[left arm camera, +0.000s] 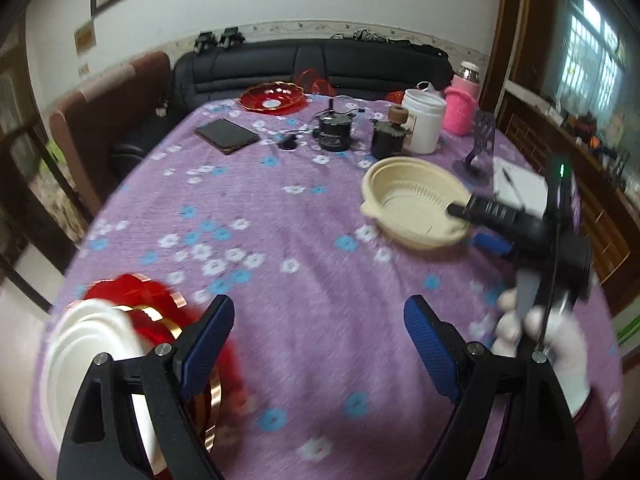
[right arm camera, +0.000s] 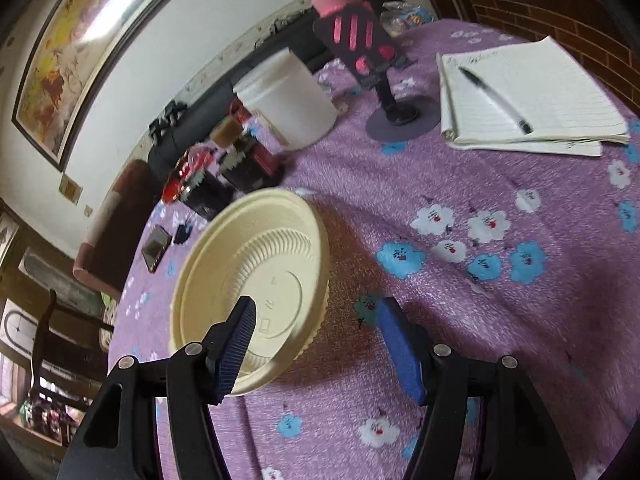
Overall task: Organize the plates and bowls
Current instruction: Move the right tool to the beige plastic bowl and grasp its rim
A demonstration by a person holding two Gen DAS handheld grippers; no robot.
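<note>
A cream plastic bowl (left arm camera: 416, 204) (right arm camera: 256, 280) sits on the purple flowered tablecloth at the right. My right gripper (right arm camera: 316, 344) (left arm camera: 468, 224) is open and straddles the bowl's near rim: one finger lies inside the bowl, the other outside. At the near left a white plate (left arm camera: 80, 356) lies on a red gold-rimmed dish (left arm camera: 156, 300). My left gripper (left arm camera: 318, 344) is open and empty, just right of that stack; its left finger overlaps the stack's edge. Another red dish (left arm camera: 272, 98) stands at the far side.
A white bucket (left arm camera: 422, 120), two black pots (left arm camera: 334, 132), a pink-sleeved flask (left arm camera: 462, 100), a phone stand (left arm camera: 480, 144), a notebook with a pen (right arm camera: 528, 92) and a dark tablet (left arm camera: 226, 135) crowd the back and right of the table. A black sofa stands behind.
</note>
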